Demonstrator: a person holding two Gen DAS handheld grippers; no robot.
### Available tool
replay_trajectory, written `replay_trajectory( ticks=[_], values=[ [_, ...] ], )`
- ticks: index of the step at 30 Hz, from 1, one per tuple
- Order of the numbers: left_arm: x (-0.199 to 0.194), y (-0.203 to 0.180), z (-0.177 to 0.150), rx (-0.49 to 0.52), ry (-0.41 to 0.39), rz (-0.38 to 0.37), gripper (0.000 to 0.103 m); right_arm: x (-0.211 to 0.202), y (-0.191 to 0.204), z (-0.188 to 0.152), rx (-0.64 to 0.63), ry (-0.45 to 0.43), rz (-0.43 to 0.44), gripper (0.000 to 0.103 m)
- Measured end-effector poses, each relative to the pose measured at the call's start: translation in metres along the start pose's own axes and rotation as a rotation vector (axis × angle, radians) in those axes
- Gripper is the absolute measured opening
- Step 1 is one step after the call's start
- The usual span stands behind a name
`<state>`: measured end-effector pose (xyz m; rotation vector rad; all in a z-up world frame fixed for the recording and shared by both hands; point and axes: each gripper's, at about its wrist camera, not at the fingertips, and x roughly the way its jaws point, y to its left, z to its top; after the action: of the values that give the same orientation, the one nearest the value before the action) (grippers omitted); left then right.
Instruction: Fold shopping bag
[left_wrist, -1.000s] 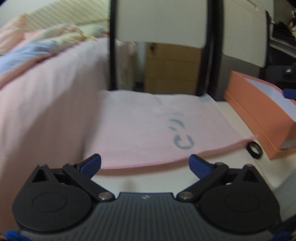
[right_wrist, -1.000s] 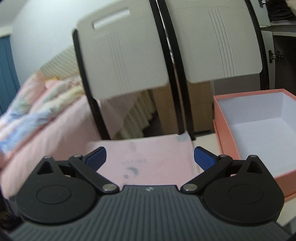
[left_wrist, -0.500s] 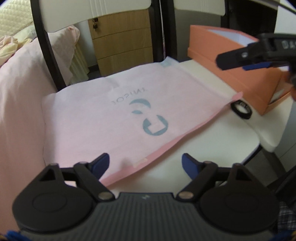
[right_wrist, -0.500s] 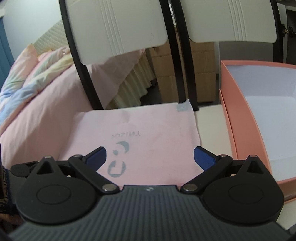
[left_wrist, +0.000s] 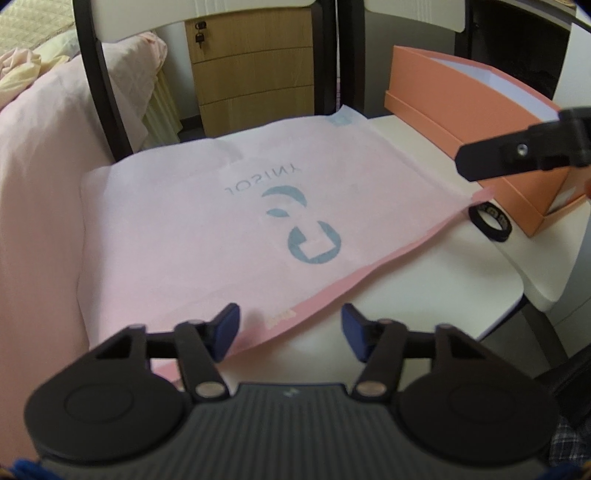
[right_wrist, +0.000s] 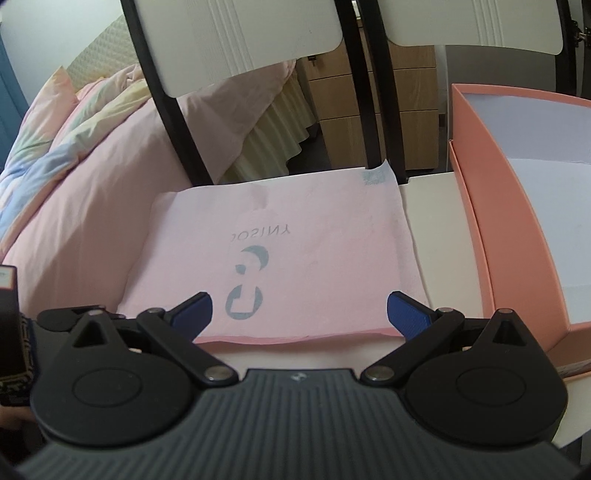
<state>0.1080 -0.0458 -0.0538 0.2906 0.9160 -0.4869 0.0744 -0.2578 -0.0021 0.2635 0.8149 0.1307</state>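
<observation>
Two grippers, left gripper (left_wrist: 290, 326) and right gripper (right_wrist: 299, 314), jaws spread wide, gripping nothing. Pink shopping bag (left_wrist: 229, 229) flat on white table (left_wrist: 424, 295), orange box (left_wrist: 480, 122) at 2 o'clock. Probably lined up for grabbing the near edge.

The bag (left_wrist: 207, 236) is laid flat on the table (left_wrist: 424, 295). A box (left_wrist: 476, 125) is set to its right, a ring (left_wrist: 489, 223) between them. Two chairs (right_wrist: 258, 40) are placed behind, a bed (right_wrist: 74, 177) to the left.
</observation>
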Motion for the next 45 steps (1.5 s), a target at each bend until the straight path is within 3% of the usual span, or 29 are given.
replay_trajectory(
  ticks=[6, 12, 18, 19, 21, 22, 23, 29, 37, 41, 45],
  values=[
    [-0.001, -0.001, -0.003, -0.01, 0.009, -0.008, 0.026, -0.008, 0.001, -0.003, -0.016, -0.038, 0.017, 0.103],
    [-0.024, -0.005, -0.017, -0.037, -0.024, -0.051, 0.019, -0.016, -0.012, -0.005, -0.013, -0.105, 0.062, 0.103],
    [-0.052, -0.01, -0.032, -0.057, -0.067, -0.098, 0.019, -0.016, -0.018, -0.017, -0.022, -0.074, 0.169, 0.103],
    [-0.053, -0.007, -0.032, -0.074, -0.074, -0.102, 0.021, -0.018, -0.017, -0.018, -0.026, -0.078, 0.185, 0.102],
    [-0.057, -0.005, -0.033, -0.087, -0.092, -0.099, 0.038, -0.023, -0.012, -0.021, -0.068, -0.104, 0.187, 0.096],
    [-0.059, -0.005, -0.033, -0.089, -0.101, -0.095, 0.052, -0.025, -0.009, -0.022, -0.101, -0.12, 0.178, 0.09],
    [-0.061, -0.004, -0.033, -0.091, -0.11, -0.091, 0.057, -0.027, -0.006, -0.023, -0.132, -0.133, 0.168, 0.078],
    [-0.073, -0.006, -0.038, -0.093, -0.172, -0.05, 0.071, -0.022, 0.004, -0.033, -0.252, -0.091, 0.204, 0.055],
    [-0.081, -0.013, -0.047, -0.071, -0.197, -0.01, 0.071, 0.0, 0.039, -0.066, -0.561, -0.018, 0.194, 0.054],
    [-0.076, -0.012, -0.05, -0.065, -0.177, 0.016, 0.071, 0.015, 0.044, -0.063, -0.571, -0.007, 0.161, 0.054],
    [-0.071, -0.016, -0.051, -0.042, -0.159, 0.024, 0.071, 0.034, 0.041, -0.051, -0.485, 0.049, 0.206, 0.053]
  ],
)
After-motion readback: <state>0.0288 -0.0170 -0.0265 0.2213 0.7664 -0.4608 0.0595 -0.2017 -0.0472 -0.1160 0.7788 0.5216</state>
